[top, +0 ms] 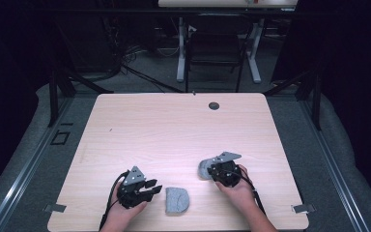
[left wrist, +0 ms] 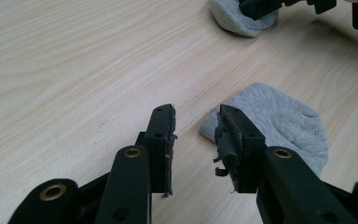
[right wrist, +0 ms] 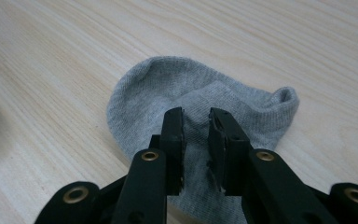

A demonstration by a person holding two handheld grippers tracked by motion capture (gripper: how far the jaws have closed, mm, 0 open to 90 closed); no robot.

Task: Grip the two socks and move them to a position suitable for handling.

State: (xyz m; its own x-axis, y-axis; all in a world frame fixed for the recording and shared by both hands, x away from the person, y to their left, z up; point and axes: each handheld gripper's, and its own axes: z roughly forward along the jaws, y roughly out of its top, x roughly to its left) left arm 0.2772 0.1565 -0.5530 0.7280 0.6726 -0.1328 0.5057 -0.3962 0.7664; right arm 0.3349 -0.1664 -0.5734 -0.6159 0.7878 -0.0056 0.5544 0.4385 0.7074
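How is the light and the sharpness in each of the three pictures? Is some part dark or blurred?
High view: the table is brightly lit, the room around it nearly black, and both grey socks look soft and small. Left gripper view: even light, sharp wood grain, the far sock cut by the top edge. Right gripper view: sock knit crisp, the nearest gripper parts slightly blurred.

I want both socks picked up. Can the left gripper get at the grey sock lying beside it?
Probably yes: the left gripper has its jaws apart, the grey sock lies flat just past them, and only bare table lies between.
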